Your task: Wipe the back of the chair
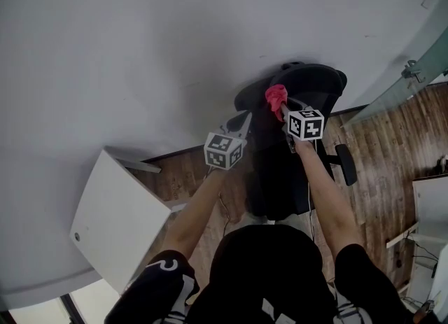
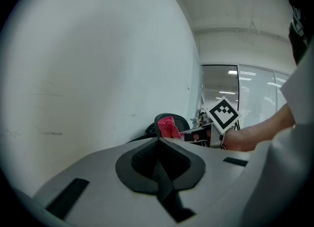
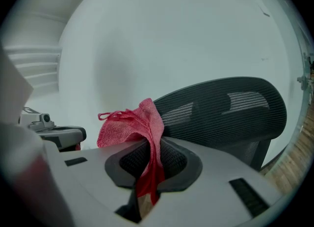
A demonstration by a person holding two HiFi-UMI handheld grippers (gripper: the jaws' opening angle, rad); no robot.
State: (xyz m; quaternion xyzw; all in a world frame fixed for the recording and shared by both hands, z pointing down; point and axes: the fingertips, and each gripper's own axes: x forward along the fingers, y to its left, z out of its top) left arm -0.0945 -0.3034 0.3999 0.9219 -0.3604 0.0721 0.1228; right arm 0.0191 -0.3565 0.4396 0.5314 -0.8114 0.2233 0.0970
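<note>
Close by a white wall (image 1: 175,36), right gripper (image 3: 148,164) fingers pinch red cloth (image 3: 130,125); left gripper (image 2: 159,164) fingers closed, empty.

White wall (image 1: 175,29), wood floor (image 1: 388,141), white table (image 1: 115,221).

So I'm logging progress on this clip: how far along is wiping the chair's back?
Done: the red cloth is picked up, clamped in the right tongs. In hand: it is held close to the top of the black mesh chair back; contact can't be confirmed. The left tongs are shut and empty. Left: the wiping itself, as no wiped area shows.
</note>
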